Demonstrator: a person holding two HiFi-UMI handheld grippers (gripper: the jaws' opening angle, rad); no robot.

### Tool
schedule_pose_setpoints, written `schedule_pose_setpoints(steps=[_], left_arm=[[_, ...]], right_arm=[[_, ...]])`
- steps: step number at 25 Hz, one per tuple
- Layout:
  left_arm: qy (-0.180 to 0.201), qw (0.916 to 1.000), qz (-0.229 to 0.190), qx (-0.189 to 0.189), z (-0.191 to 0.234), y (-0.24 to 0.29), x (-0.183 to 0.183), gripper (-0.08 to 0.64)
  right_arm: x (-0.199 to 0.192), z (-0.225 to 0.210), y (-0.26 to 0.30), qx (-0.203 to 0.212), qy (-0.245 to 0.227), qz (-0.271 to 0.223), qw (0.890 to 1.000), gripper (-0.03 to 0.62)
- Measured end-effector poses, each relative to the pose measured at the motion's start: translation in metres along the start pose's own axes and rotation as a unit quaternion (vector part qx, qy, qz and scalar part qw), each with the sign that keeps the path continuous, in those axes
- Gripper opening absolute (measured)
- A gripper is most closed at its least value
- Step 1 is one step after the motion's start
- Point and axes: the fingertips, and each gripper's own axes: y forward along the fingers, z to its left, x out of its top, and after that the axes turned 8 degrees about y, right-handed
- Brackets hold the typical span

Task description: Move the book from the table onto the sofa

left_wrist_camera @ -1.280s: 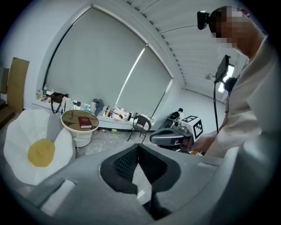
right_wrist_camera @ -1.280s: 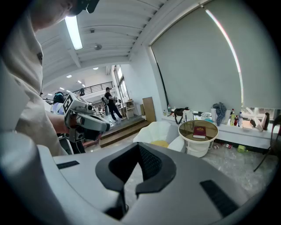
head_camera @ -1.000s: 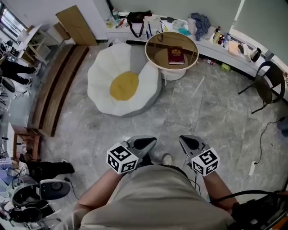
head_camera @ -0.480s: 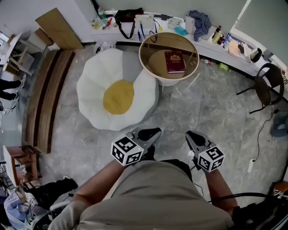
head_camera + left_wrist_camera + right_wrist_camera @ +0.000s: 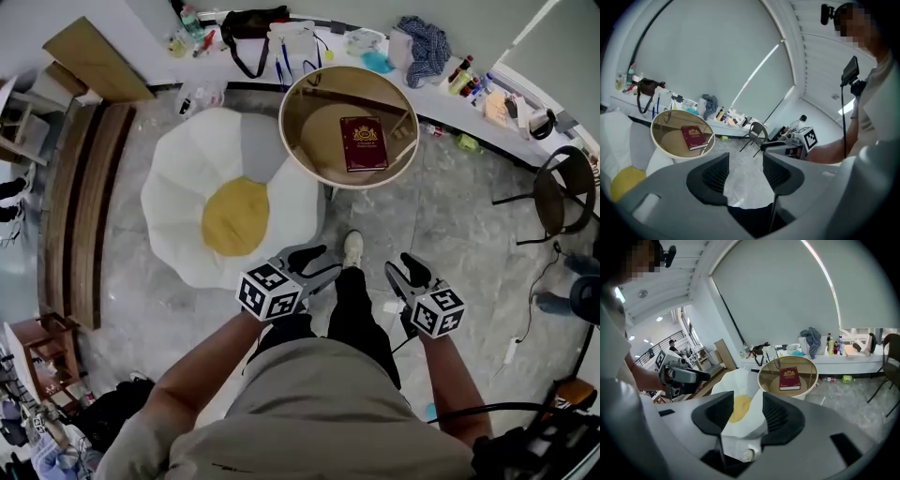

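A dark red book [image 5: 363,142] lies flat on the round glass-topped table [image 5: 352,186], also seen as the book [image 5: 693,137] and the book [image 5: 789,378] in the gripper views. The egg-shaped sofa [image 5: 234,216], white with a yellow middle, sits on the floor just left of the table. My left gripper [image 5: 319,261] and right gripper [image 5: 405,272] are held in front of my body, well short of the table. Both have their jaws opening with nothing between them: left gripper [image 5: 745,171], right gripper [image 5: 743,411].
A long ledge [image 5: 309,37] along the wall carries a black bag, bottles and cloth. A black chair [image 5: 562,178] stands at the right, a wooden bench [image 5: 80,206] at the left. My shoe [image 5: 352,248] steps forward on the marble floor; a cable [image 5: 525,309] lies at the right.
I have walked toward the table, so table and sofa sit nearer and lower in the head view. Both grippers' jaws, shut before, now stand apart.
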Motion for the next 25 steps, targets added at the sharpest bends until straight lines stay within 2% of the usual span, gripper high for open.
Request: schedule_pose_setpoints(steps=[4,8,11,17,25], left_arm=[[-0.066,0.9973,0.02,0.027,0.07,0.051,0.002,0.243],[-0.14,0.9877,0.024,0.065,0.133,0.109,0.006,0.247],[-0.173,0.9803,0.035,0.089,0.183,0.157,0.003,0.255],[-0.194,0.9706,0.071,0.124,0.284,0.242,-0.024,0.262],[-0.223,0.9589,0.083,0.155,0.39,0.323,-0.061,0.27]], right_arm=[[0.031,-0.071,0.07,0.008,0.016,0.033,0.999,0.21],[0.063,-0.148,0.139,0.027,0.033,0.07,0.997,0.224],[0.074,-0.205,0.19,0.036,0.056,0.096,0.993,0.239],[0.08,-0.296,0.291,0.038,0.104,0.121,0.987,0.245],[0.06,-0.373,0.393,0.026,0.144,0.143,0.979,0.244]])
